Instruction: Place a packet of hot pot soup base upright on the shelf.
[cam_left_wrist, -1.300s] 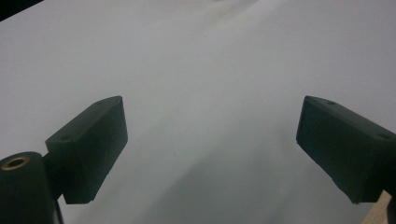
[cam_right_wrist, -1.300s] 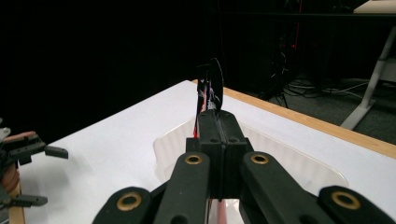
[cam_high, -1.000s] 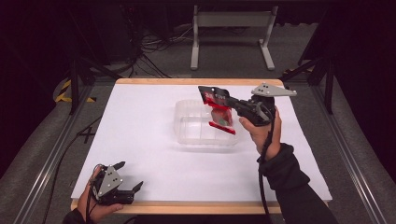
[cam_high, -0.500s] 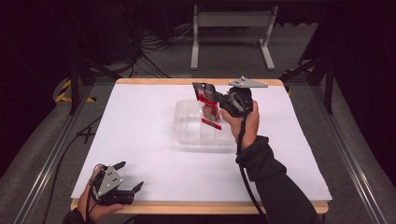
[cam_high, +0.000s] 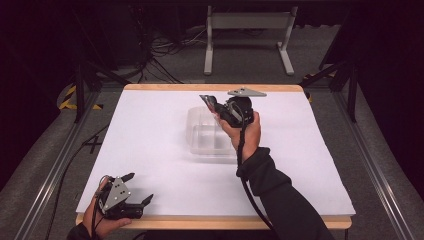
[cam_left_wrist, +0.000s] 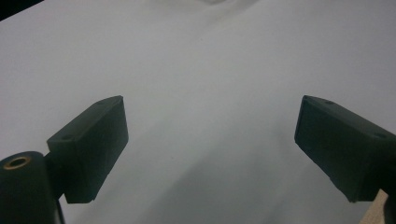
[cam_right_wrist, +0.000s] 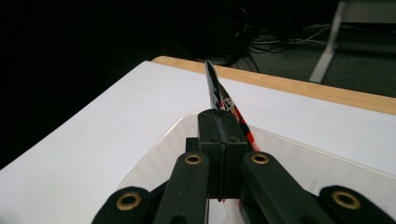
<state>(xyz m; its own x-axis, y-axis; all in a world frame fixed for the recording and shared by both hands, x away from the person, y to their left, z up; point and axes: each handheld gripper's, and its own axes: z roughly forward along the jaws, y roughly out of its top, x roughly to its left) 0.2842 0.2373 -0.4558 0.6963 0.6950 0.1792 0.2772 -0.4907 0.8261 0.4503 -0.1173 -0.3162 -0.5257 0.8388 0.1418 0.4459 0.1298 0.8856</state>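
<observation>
High view: you are holding the right gripper (cam_high: 214, 106) above the far rim of the clear tray (cam_high: 196, 136) mid-table, while your left gripper (cam_high: 136, 191) is resting near the table's (cam_high: 150, 135) near left corner. Left gripper view: its jaws are standing wide apart over bare white surface. Right gripper view: the jaws are pressing together on a thin black-and-red packet (cam_right_wrist: 215, 91), edge-on above the tray (cam_right_wrist: 159, 149).
</observation>
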